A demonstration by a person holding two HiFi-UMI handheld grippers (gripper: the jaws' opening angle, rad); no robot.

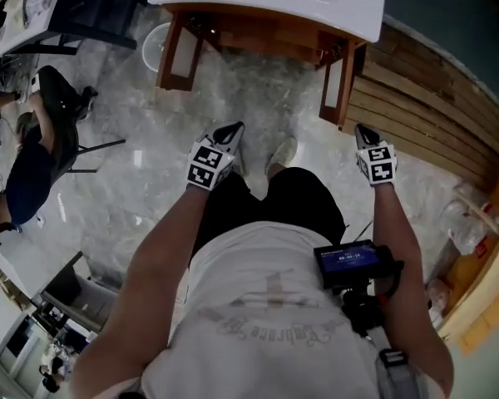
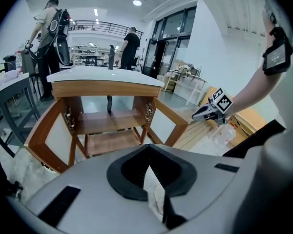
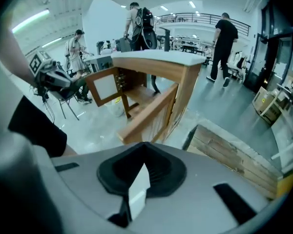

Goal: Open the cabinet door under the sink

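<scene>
the person stood on the pale marble floor [image 1: 150,198] facing the sink cabinet [image 1: 258,36], which sat just ahead of their feet under a white sink top [image 1: 316,2]. both cabinet doors were already swung out toward the person: the left door [image 1: 173,52] and the right door [image 1: 339,86] each stood out from the front, and the wooden shelves [image 2: 110,123] inside lay open to view. the left gripper [image 1: 231,130] hung in the air short of the cabinet, apart from the left door, its fingers pressed together with nothing between them. the right gripper [image 1: 364,131] was held out on the other side, on the right door's side but clear of it, and its fingers were likewise closed on nothing. a white bucket [image 1: 155,44] stood on the floor just beside the left door, and a stack of wooden planks [image 1: 424,110] ran along the floor to the right of the cabinet. off to the left another person [image 1: 29,165] sat on a chair.
</scene>
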